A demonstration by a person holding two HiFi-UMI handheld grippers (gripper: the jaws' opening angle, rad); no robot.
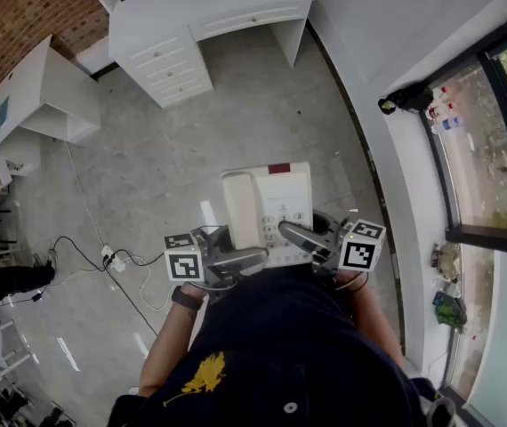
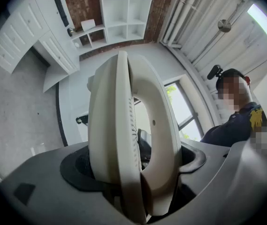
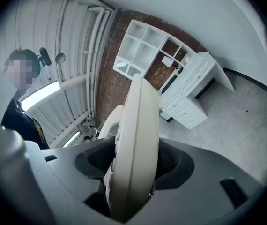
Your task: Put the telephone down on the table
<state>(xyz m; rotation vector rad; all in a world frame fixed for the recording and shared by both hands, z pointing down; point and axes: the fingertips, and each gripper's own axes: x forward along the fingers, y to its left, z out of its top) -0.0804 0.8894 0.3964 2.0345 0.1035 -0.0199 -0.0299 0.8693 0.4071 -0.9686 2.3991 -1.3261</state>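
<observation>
A cream desk telephone [image 1: 265,205] with its handset on the left side and a keypad hangs above the grey floor, in front of the person's body. My left gripper [image 1: 252,257] is shut on its near left edge. My right gripper [image 1: 294,233] is shut on its near right edge. In the left gripper view the telephone [image 2: 124,139] stands edge-on with the handset's arch toward the window, wedged between the jaws of the left gripper [image 2: 133,175]. Seen from the right gripper [image 3: 131,170], the telephone [image 3: 136,139] is a thin upright slab pinched between the dark pads.
A white desk with drawers [image 1: 209,12] stands ahead across the floor, and another white table [image 1: 22,96] is at the far left. Cables and a power strip [image 1: 111,258] lie on the floor at the left. A white wall and a window [image 1: 485,149] run along the right.
</observation>
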